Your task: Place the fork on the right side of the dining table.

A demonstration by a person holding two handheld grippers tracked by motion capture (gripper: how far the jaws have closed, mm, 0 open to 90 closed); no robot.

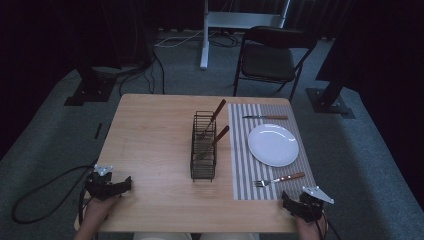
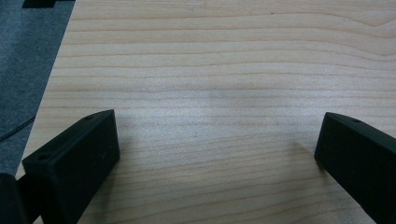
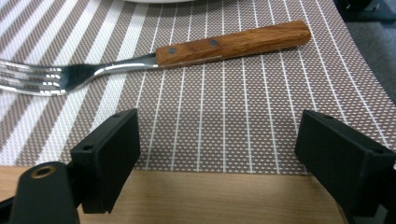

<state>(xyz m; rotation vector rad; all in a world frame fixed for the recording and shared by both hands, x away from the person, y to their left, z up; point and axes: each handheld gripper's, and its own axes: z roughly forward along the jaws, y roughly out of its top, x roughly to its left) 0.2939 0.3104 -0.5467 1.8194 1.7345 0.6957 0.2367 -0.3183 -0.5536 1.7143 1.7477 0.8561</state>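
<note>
A white plate (image 1: pixel 273 144) lies on a striped placemat (image 1: pixel 245 175) at the table's right side. A wood-handled fork (image 1: pixel 278 180) rests on the mat just in front of the plate, and the fork (image 3: pixel 187 50) lies a short way ahead of my right gripper (image 3: pixel 217 149), which is open and holds nothing. A knife (image 1: pixel 265 117) lies beyond the plate. A black wire caddy (image 1: pixel 203 148) at mid-table holds two wood-handled utensils. My left gripper (image 1: pixel 121 186) stands open over bare wood (image 2: pixel 215 102) at the front left corner. My right gripper (image 1: pixel 289 202) sits at the front right.
The wooden table (image 1: pixel 155 145) stands on grey carpet. A black folding chair (image 1: pixel 272 57) stands beyond the far edge, with stand bases (image 1: pixel 89 92) on the floor at both sides. A cable (image 1: pixel 40 192) trails left from my left gripper.
</note>
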